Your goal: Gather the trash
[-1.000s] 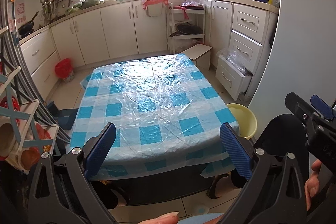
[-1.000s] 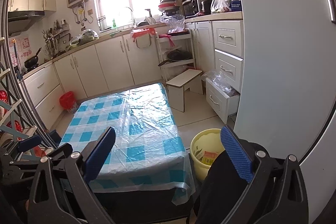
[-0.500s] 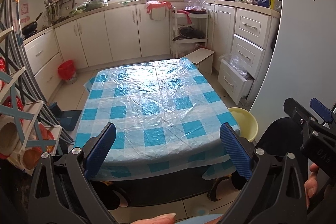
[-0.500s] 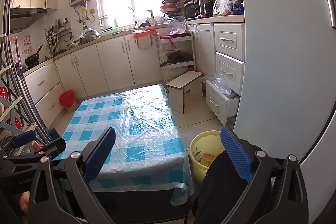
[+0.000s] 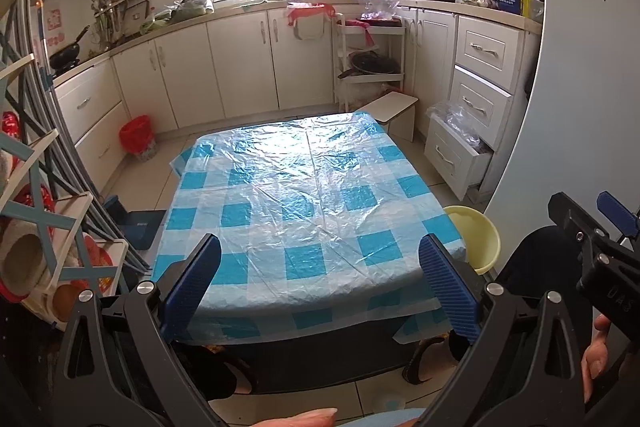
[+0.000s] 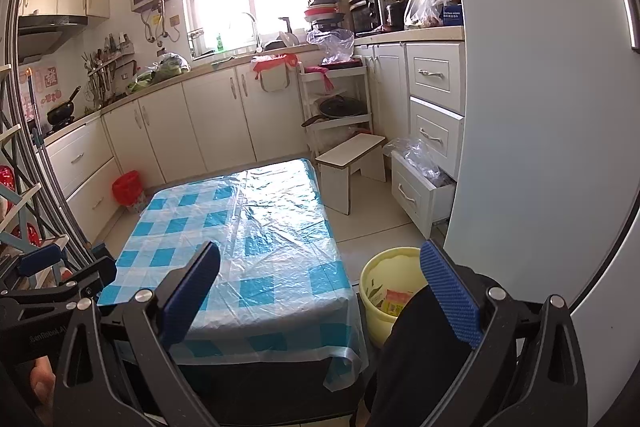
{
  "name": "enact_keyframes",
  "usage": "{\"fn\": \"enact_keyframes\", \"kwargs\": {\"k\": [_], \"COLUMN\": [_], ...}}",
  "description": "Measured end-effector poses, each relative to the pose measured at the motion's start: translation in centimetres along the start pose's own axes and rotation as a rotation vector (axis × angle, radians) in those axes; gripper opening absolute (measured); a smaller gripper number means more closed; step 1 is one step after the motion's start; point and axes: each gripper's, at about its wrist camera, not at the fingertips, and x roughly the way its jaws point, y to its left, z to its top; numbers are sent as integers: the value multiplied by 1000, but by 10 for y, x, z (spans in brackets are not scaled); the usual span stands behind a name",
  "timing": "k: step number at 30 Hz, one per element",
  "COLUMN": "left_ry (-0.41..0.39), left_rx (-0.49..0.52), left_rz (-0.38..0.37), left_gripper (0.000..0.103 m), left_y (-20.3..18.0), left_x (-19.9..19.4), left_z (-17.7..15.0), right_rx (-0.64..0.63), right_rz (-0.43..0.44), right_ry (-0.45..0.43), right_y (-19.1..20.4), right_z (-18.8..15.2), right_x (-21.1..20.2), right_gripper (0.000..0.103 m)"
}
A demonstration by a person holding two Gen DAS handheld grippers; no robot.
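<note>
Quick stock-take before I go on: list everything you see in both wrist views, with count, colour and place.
table: 1, blue and white checked cloth under clear plastic, centre of floor
bucket: 1, pale yellow, on floor by table's right near corner, wrappers inside
red bin: 1, red bag liner, by the left cabinets
stool: 1, white, beyond table's far right corner
open drawer: 1, white, bottom right, clear plastic bags in it
pan rack: 1, white, dark pan on its shelf
fridge: 1, white, right side
left gripper: 1, black with blue pads, open, empty
right gripper: 1, same build, open, empty
</note>
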Motion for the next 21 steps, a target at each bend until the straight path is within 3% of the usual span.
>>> {"fn": "enact_keyframes", "kwargs": {"k": [21], "left_ry": [3], "left_rx": [15], "left_rz": [7], "left_gripper": [95], "left_y": [-2], "left_x": [0], "left_z": [0], "right_rx": [-15], "right_rz": [9], "right_ry": [13], "right_y": [5], "right_z": [0], "right_x": [1], "right_gripper": [96]}}
